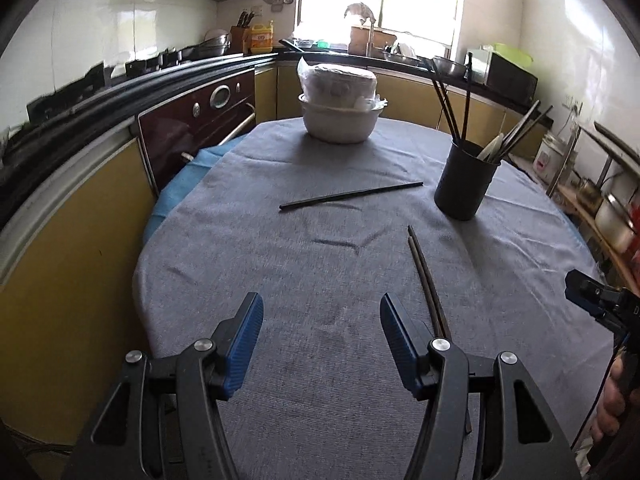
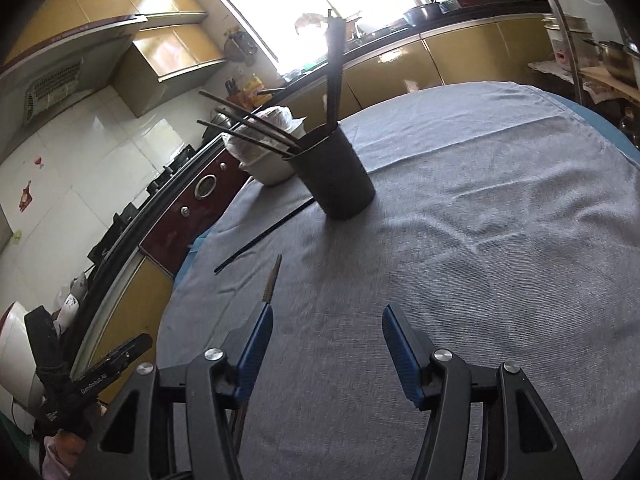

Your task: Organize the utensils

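A black utensil cup [image 1: 466,178] stands on the grey tablecloth [image 1: 320,280] holding several chopsticks and a pale spoon; it also shows in the right wrist view [image 2: 338,172]. One black chopstick [image 1: 350,196] lies flat left of the cup, also seen in the right wrist view [image 2: 264,236]. A brown chopstick pair [image 1: 426,280] lies nearer, running under my left gripper's right finger; it shows by the left finger in the right wrist view [image 2: 272,278]. My left gripper [image 1: 322,320] is open and empty. My right gripper [image 2: 328,328] is open and empty.
A covered white bowl stack [image 1: 340,108] sits at the table's far edge. Kitchen counters with a dark oven [image 1: 200,128] curve along the left. A shelf with pots [image 1: 612,208] stands at the right. The right gripper shows at the right edge in the left wrist view [image 1: 600,300].
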`<state>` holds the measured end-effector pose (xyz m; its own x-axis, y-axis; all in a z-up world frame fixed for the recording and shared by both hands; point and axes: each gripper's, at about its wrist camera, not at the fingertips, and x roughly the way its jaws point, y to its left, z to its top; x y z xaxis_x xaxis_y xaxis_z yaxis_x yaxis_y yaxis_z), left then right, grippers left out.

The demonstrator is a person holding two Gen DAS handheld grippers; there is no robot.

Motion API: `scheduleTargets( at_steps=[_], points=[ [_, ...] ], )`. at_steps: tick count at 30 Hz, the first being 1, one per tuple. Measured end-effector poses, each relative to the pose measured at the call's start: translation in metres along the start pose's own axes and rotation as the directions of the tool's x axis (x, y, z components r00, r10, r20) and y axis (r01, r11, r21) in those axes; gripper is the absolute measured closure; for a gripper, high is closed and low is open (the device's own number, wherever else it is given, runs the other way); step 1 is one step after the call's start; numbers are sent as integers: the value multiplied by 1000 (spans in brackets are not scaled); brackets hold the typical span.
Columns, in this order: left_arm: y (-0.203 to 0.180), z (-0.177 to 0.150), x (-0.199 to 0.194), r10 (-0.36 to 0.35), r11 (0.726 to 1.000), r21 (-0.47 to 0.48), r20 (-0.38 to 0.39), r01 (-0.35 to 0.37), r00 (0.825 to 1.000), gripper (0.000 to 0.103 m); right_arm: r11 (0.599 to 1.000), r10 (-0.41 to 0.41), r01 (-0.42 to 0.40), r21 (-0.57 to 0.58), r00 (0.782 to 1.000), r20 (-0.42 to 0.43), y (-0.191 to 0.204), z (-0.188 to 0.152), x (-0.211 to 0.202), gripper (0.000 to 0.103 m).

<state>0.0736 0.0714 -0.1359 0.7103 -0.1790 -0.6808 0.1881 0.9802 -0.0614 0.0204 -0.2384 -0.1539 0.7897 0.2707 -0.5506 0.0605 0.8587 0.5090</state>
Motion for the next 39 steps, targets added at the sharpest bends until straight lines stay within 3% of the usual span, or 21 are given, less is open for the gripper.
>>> scheduleTargets(
  at_steps=[10,28,33,39],
  points=[
    [-10,5,-8,54,997,50,8,-55,998,41,999,-3,2,-37,1000,-14,15,-5,2,42],
    [-15,9,2,70,996,63,-15,-69,997,41,999,-19,18,-46,1000,-22,13,-3,7,42],
    [-22,13,-4,60,996,65,-11,-59,998,41,998,-47,47,-41,999,-2,14,5,0,42],
    [-35,19,-28,91,994,55,22,-92,996,30,983,-147,151,-106,988,43,33,14,-21,42]
  ],
)
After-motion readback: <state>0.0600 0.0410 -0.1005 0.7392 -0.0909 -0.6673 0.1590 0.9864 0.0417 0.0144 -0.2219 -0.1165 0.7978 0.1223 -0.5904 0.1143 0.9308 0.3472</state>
